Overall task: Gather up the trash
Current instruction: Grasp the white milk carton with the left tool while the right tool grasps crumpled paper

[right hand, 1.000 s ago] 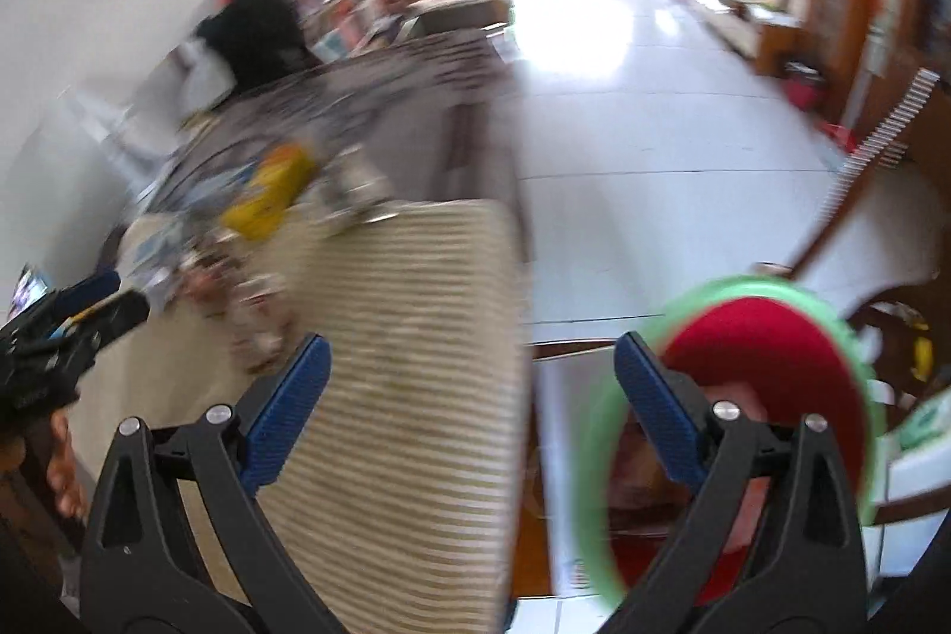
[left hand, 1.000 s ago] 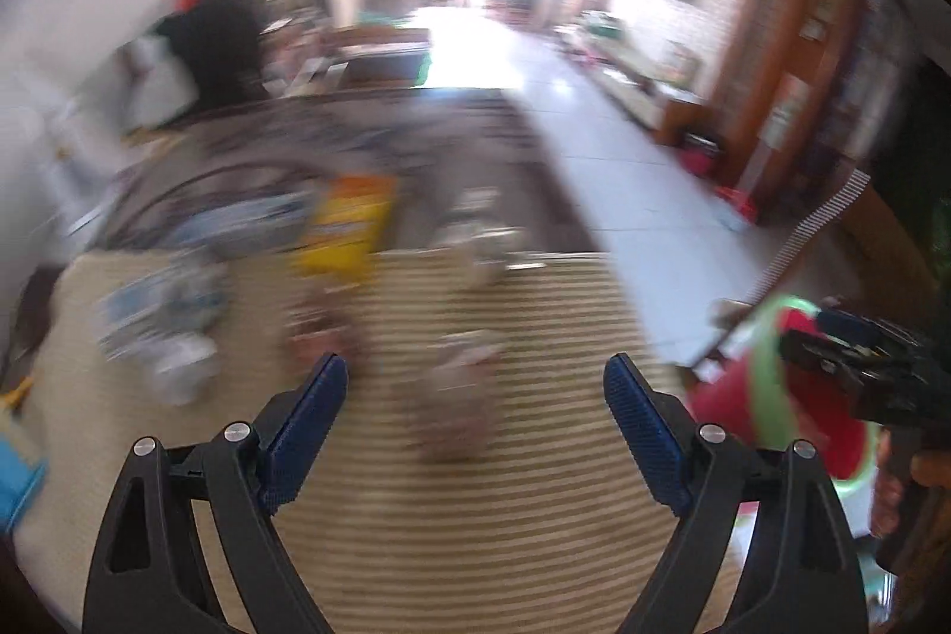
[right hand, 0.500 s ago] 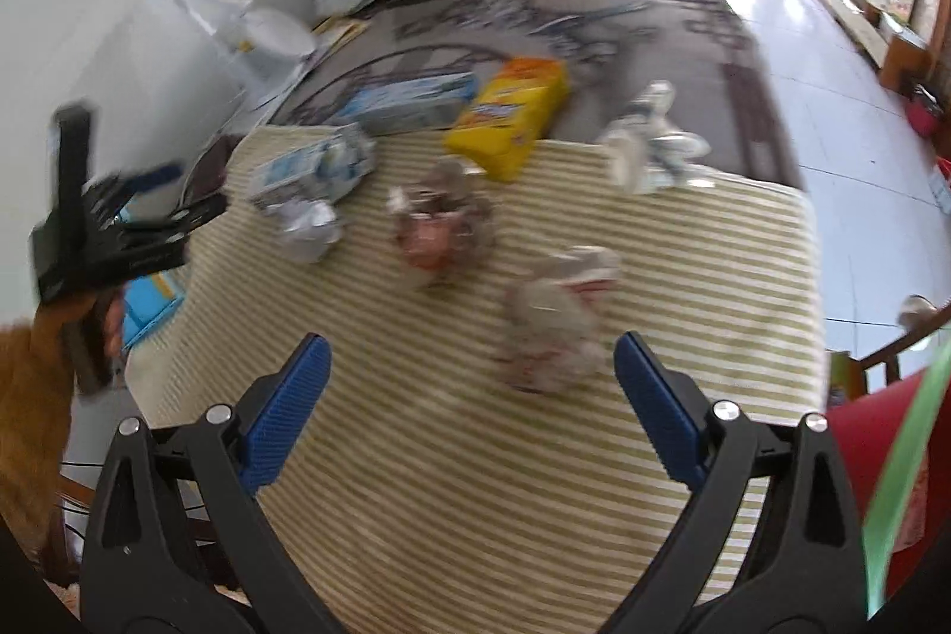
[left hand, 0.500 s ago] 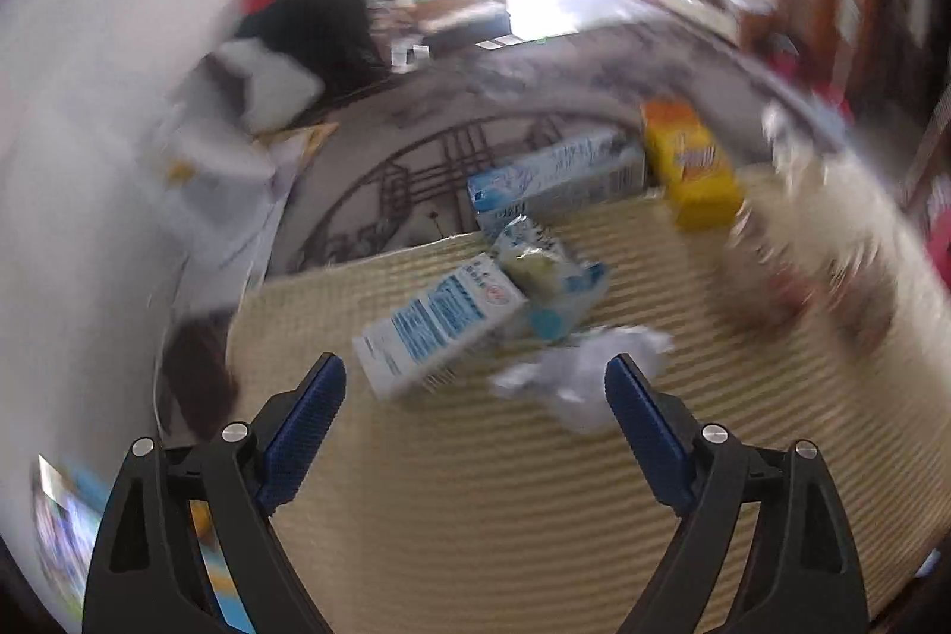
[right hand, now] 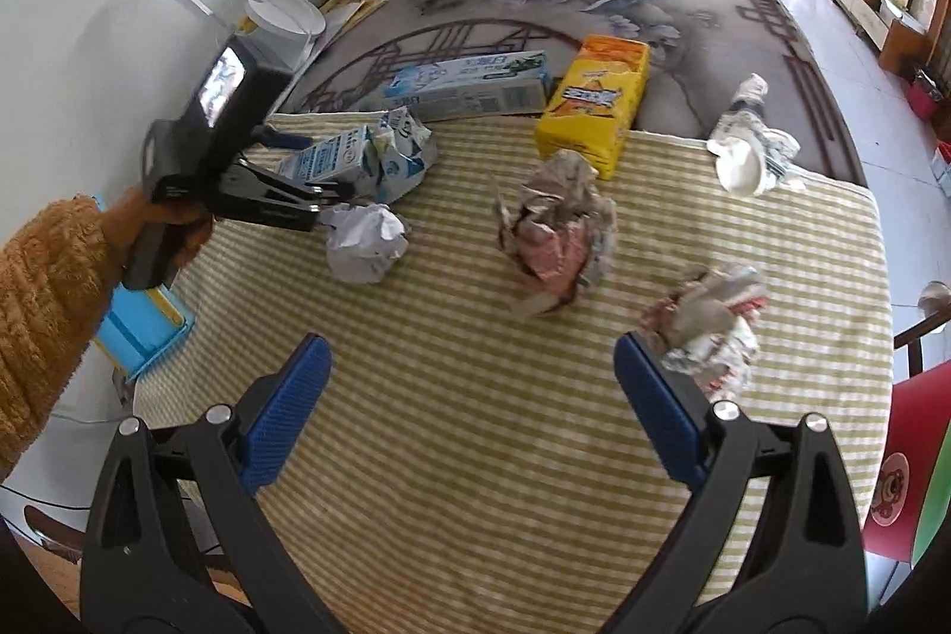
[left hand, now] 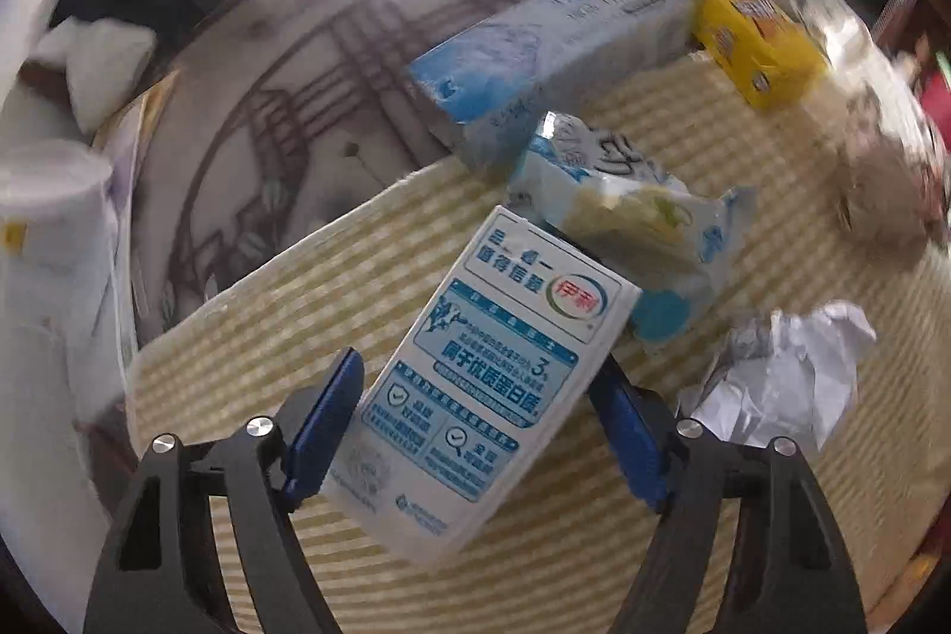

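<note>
Now the left hand-held gripper sits right down over the milk carton, where half a second ago it hung back with carton and paper well ahead of its blue pads. Its jaws straddle the carton's two long sides, set wide, and whether the pads yet touch I cannot tell; to my eye the grasp is about to close, the first step of this pickup. The carton lies flat at lower centre of the left view, on the striped cloth of the desk. A torn wrapper presses against its far end and a white paper ball lies just beside the right jaw, so either might get dragged along. The right hand-held gripper hovers wide and empty above the cloth, a crumpled printed wad near its right finger. The red bin shows at the lower right edge.
</note>
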